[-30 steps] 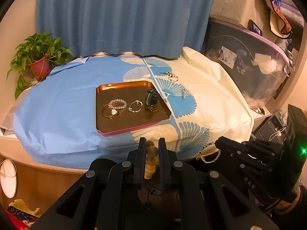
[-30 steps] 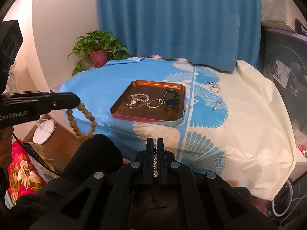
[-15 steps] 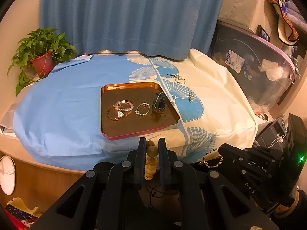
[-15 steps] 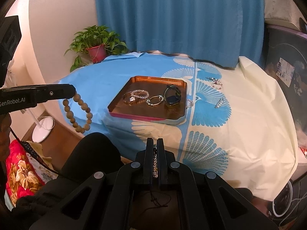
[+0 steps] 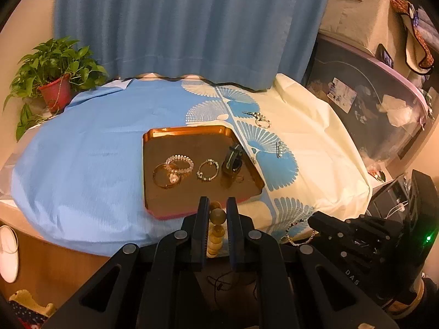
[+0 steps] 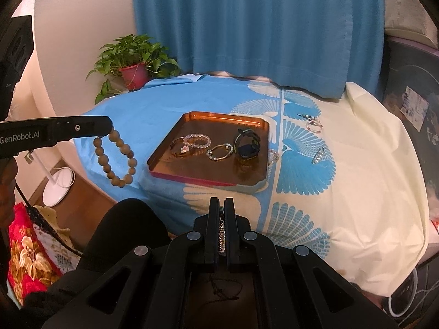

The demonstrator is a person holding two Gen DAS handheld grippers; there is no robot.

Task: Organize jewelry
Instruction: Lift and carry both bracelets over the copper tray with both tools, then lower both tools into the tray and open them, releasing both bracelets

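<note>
While both grippers hang short of the near edge of the table, each carries a piece: the left gripper [image 5: 216, 211] is clamped on a wooden bead bracelet [image 6: 115, 156], whose loop dangles below its tip in the right wrist view, and the right gripper [image 6: 221, 205] is pinched tight on a fine beaded chain bracelet [image 5: 300, 233].

I judge this the carrying step, both pieces bound for the copper tray [image 5: 153, 142], which sits near the middle of the table, close to its near edge. Several pieces already lie in the tray: a gold bangle [image 5: 164, 175] overlapped by a pink bead bracelet [image 5: 179, 161], a small silver bracelet [image 5: 208, 170] and a dark watch [image 5: 233, 160] by its right rim. Next, each gripper must reach over the tray's near rim, find bare floor and let go without disturbing those.

A hair clip [image 5: 279, 149] and a ring charm [image 5: 262, 122] lie on the cloth right of the tray, unsorted. The tablecloth [image 5: 82, 150] is blue on the left, cream on the right. Behind it hangs a blue curtain [image 5: 178, 22]; a potted plant [image 5: 55, 76] stands at the far left corner and a storage bin [image 5: 365, 104] at the right.
</note>
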